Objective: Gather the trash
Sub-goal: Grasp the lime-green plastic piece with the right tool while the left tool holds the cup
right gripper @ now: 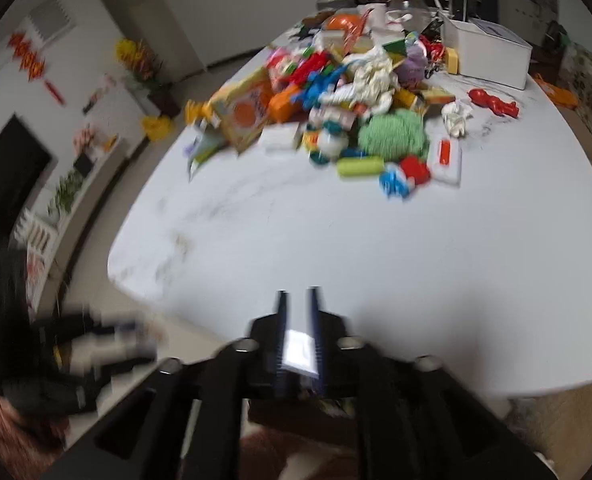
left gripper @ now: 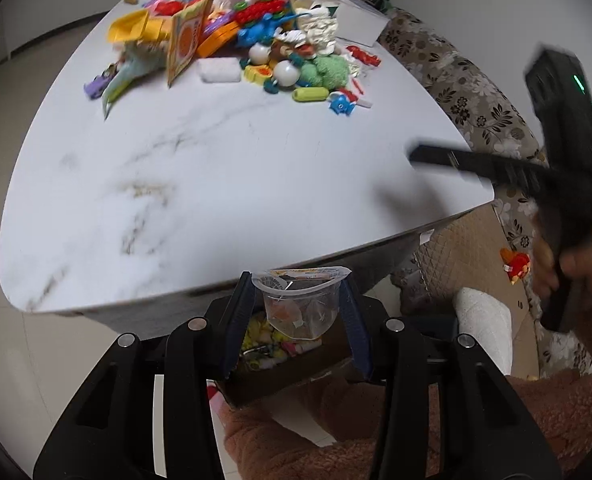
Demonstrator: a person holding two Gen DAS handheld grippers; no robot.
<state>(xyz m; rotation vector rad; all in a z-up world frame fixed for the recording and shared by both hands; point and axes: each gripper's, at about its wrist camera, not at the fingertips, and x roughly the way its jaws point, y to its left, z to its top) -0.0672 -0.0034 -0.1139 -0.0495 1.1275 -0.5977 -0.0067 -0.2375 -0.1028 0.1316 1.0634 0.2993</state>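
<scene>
My left gripper point(left gripper: 298, 280) is shut on a clear plastic jelly cup point(left gripper: 302, 304) with a peeled lid, held just past the near edge of the white marble table point(left gripper: 215, 160). Right below the cup is a brown cardboard box point(left gripper: 279, 380) with small wrappers inside. At the table's far end lies a heap of toys, wrappers and crumpled tissue point(left gripper: 255, 40). My right gripper point(right gripper: 298, 294) hovers over the near part of the table point(right gripper: 336, 240), its jaws a narrow gap apart with nothing between them. In the left wrist view the right gripper point(left gripper: 420, 156) shows blurred at the right.
A floral sofa point(left gripper: 456, 88) runs along the table's right side, with a red plush toy point(left gripper: 516, 264) on a quilted seat. A white box point(right gripper: 492, 52) and a glass jar point(right gripper: 408, 12) stand behind the heap. A fuzzy pink sleeve point(left gripper: 336, 420) lies under the left gripper.
</scene>
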